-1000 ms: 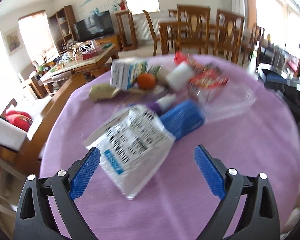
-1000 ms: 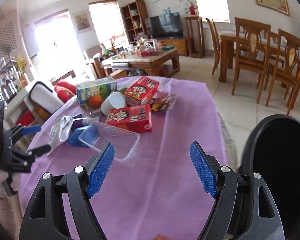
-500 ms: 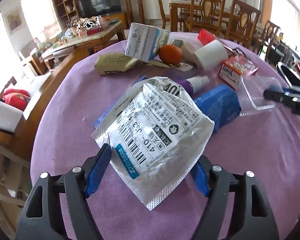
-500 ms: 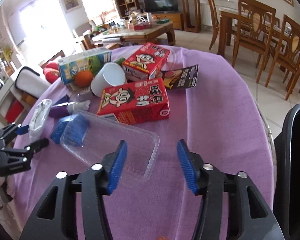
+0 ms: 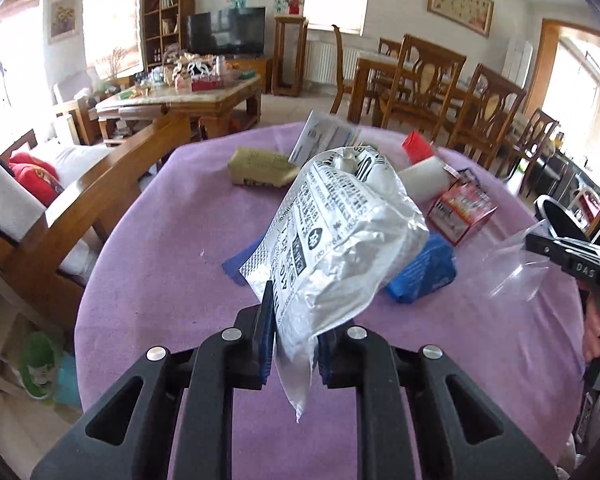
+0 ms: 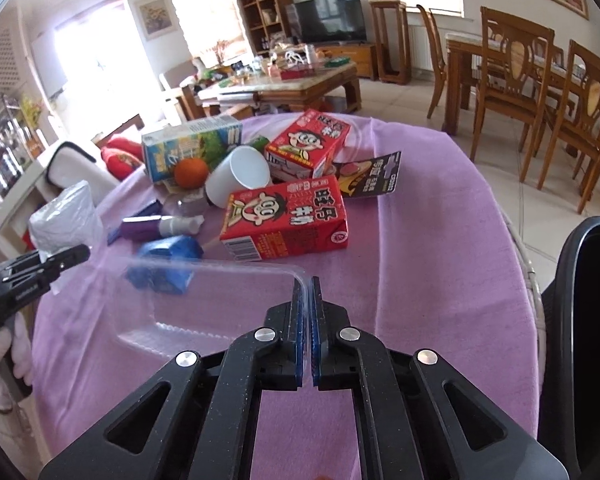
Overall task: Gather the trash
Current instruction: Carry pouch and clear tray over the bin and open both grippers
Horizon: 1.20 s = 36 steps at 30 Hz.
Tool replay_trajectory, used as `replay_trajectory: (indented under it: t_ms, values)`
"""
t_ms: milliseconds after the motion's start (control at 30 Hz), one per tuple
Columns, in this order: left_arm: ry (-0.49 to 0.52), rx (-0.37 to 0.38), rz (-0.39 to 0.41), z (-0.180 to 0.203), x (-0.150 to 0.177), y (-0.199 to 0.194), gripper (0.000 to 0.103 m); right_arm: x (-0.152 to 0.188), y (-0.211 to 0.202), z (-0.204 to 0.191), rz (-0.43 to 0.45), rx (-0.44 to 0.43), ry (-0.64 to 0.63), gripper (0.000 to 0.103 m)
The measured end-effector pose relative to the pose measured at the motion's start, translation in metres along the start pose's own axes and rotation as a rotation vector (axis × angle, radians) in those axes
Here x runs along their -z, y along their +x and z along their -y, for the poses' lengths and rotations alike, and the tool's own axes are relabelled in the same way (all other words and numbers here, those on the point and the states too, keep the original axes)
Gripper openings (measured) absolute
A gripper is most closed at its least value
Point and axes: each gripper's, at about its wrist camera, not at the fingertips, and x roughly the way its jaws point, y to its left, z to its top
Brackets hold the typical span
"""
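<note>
A crinkled silver foil bag (image 5: 340, 240) with black print hangs tilted above the purple tablecloth (image 5: 160, 260). My left gripper (image 5: 294, 318) is closing, and its blue pads press on the bag's lower edge. In the right wrist view a clear plastic tray (image 6: 220, 300) is raised at its near corner. My right gripper (image 6: 307, 286) is shut on the rim there. The left gripper (image 6: 60, 260) and the bag (image 6: 66, 216) show at that view's left edge.
More litter lies mid-table: two red milk cartons (image 6: 288, 216), a white cup (image 6: 240, 176), an orange (image 6: 191, 172), a blue packet (image 6: 168, 256), a purple bottle (image 6: 140, 227) and a black wrapper (image 6: 370, 176). A black bin (image 6: 588, 320) stands at the table's right. A wooden sofa (image 5: 100, 200) is on the left.
Both grippers went from wide open to closed. The left one closed on the silver bag and raised it off the cloth. The right one moved in and closed on the tray's rim.
</note>
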Motion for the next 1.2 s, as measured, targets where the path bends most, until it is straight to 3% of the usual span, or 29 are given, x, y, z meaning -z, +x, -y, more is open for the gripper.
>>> replay_trajectory:
  t_ms: [267,500,700,900,1033,1200]
  values:
    - [0.022,0.145,0.088,0.046,-0.022,-0.030,0.018,0.000,-0.050,0.008,0.109,-0.017,0.001,0.003]
    - [0.055,0.311,0.122,0.118,-0.040,-0.026,0.018,0.007,-0.114,0.057,0.218,0.060,0.039,0.004]
    - [0.107,0.481,0.071,0.213,-0.055,0.002,0.018,0.027,-0.171,0.136,0.293,0.195,0.142,0.004]
    - [0.173,0.597,-0.013,0.308,-0.049,0.034,0.018,0.063,-0.206,0.214,0.304,0.335,0.249,0.004]
    - [0.200,0.623,-0.069,0.353,-0.047,0.057,0.018,0.090,-0.209,0.256,0.277,0.400,0.303,0.004]
    - [0.233,0.617,-0.121,0.389,-0.045,0.080,0.018,0.114,-0.197,0.291,0.244,0.419,0.346,0.004]
